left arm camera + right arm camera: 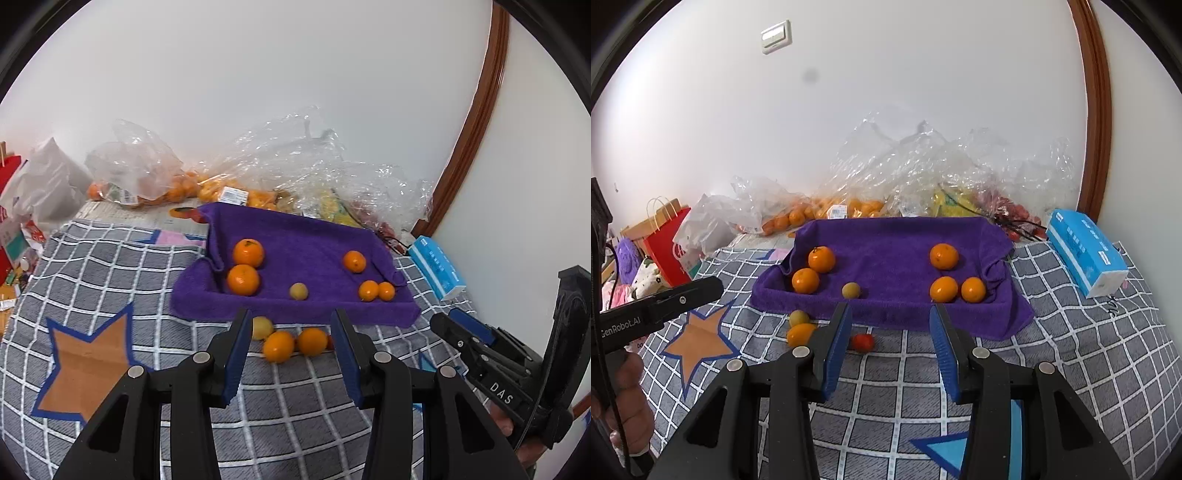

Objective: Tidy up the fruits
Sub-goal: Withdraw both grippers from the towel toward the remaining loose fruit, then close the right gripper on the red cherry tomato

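- The left hand-held gripper (291, 332) is hovering above the checked blanket (110, 266) with its jaws standing partly apart, and nothing is sitting between the blue pads.
- Just beyond its fingertips, three loose fruits are lying on the blanket: a pale yellow fruit (261, 327) and two small oranges (279, 346), close together in front of the near edge of the purple towel (295, 236).
- The right hand-held gripper (890, 325) is also hanging empty with its jaws partly apart, and a small red fruit (862, 342) is lying on the blanket just past its left finger.
- Farther out, the towel is lining a shallow tray shape, and five oranges and one yellowish fruit (298, 291) are resting on it: two oranges at the left, three at the right.
- Behind the towel, clear plastic bags (295, 162) with more fruit are lying against the white wall, and a blue tissue box (437, 267) is lying at the right of the towel.
- Only the right wrist view is showing the red fruit clearly, a wall switch (776, 36) and a red paper bag (666, 245); in the left wrist view, the red fruit is mostly hidden behind the finger.
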Motion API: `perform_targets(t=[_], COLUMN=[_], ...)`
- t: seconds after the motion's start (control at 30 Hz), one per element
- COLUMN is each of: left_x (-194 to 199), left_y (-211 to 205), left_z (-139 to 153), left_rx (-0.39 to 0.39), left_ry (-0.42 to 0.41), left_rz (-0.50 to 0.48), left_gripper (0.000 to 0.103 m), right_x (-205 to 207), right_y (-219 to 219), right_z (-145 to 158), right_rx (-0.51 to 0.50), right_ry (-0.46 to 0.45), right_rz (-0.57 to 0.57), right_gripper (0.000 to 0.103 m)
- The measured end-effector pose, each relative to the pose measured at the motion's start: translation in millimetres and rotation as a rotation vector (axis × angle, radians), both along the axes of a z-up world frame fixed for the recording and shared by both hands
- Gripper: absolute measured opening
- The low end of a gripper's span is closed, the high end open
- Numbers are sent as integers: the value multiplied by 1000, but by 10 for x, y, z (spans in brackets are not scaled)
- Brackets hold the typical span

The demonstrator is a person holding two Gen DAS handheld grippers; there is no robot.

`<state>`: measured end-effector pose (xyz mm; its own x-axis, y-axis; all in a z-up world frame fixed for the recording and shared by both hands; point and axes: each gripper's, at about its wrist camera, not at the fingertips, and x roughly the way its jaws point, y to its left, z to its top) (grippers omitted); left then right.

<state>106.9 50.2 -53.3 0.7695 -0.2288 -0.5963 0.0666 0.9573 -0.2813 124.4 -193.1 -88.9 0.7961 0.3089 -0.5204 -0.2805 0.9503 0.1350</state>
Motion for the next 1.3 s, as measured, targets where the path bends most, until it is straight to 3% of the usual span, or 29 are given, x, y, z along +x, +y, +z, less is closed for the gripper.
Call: perform_targets(t=[0.33, 0.8, 0.9, 1.3], left_x=[-59, 123, 173, 290], left_y=[301, 574, 610, 703], left_z=[-214, -626, -713, -938], left_rx=[36, 60, 46, -12], left_ry=[53, 134, 151, 181], left_rz=[76, 113, 108, 101], left_gripper=[43, 45, 45, 45], right_x=[34, 297, 380, 697], right_y=[229, 502, 584, 698], right_z=[-164, -562, -652, -843], right_rx=[-57, -95, -105, -159], right_ry=[55, 156, 183, 214], right_rz=[12, 32, 43, 45], right_gripper=[44, 31, 23, 22])
